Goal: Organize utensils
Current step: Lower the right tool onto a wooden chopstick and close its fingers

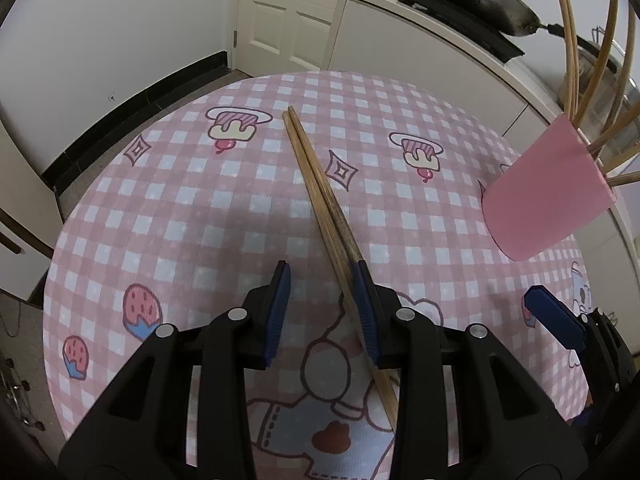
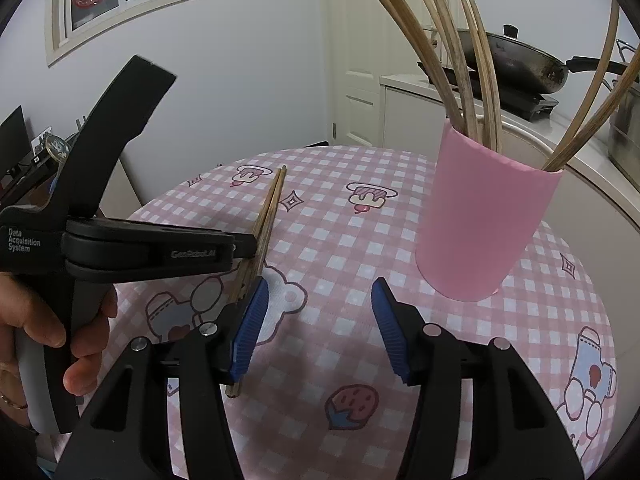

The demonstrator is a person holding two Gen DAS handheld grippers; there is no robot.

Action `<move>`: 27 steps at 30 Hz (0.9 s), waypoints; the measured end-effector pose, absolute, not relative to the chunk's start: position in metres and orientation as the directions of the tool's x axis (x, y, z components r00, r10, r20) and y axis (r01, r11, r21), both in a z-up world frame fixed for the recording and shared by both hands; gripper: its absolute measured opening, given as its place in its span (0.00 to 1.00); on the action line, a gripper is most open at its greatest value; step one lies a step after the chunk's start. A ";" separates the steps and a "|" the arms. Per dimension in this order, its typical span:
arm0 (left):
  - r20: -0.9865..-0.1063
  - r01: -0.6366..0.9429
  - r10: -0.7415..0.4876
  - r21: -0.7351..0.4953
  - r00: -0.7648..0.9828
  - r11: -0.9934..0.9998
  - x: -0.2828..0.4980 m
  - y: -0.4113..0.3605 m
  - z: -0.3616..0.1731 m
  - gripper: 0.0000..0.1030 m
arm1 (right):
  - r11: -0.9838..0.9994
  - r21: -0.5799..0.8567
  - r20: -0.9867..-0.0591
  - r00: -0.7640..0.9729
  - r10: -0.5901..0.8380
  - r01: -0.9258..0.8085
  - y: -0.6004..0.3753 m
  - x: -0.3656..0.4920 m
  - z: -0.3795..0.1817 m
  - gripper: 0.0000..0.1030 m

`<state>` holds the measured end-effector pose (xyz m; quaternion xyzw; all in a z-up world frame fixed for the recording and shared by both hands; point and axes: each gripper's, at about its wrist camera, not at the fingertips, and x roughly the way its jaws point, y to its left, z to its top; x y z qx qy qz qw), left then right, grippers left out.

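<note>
Two chopsticks still lie on the table, waiting to go in the pink cup.

The pair of chopsticks (image 1: 320, 200) is brown wood, long and thin, darker in the middle, lying side by side on the pink checked table (image 1: 168, 208). The left gripper (image 1: 320, 308) sits around them, partly open. One blue pad touches the sticks, the other stands clear, so it does not have them pinched yet. If it lifts now, the sticks could slip out or roll apart. If it grabs only one, the other stays behind. The right gripper (image 2: 316, 324) is about half open and holds nothing, just beside the near end of the sticks. The pink cup (image 2: 484, 216) stands to the right, already with chopsticks in it, and a bump could tip it.
</note>
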<state>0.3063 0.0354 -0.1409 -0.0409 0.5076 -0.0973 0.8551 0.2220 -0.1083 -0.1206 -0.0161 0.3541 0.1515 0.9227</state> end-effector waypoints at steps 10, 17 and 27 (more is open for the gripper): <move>-0.855 0.115 -0.283 -0.259 0.435 0.959 0.318 0.054 -0.142 0.21 | 0.943 0.025 -0.685 0.681 0.257 -0.331 -0.092 0.230 -0.120 0.50; -0.868 0.085 -0.219 -0.203 0.446 0.975 0.320 0.059 -0.143 0.20 | 0.938 0.019 -0.691 0.673 0.263 -0.347 -0.084 0.239 -0.117 0.50; -0.850 0.080 -0.300 -0.295 0.433 0.952 0.327 0.058 -0.139 0.20 | 0.935 0.021 -0.712 0.651 0.263 -0.355 -0.073 0.257 -0.120 0.50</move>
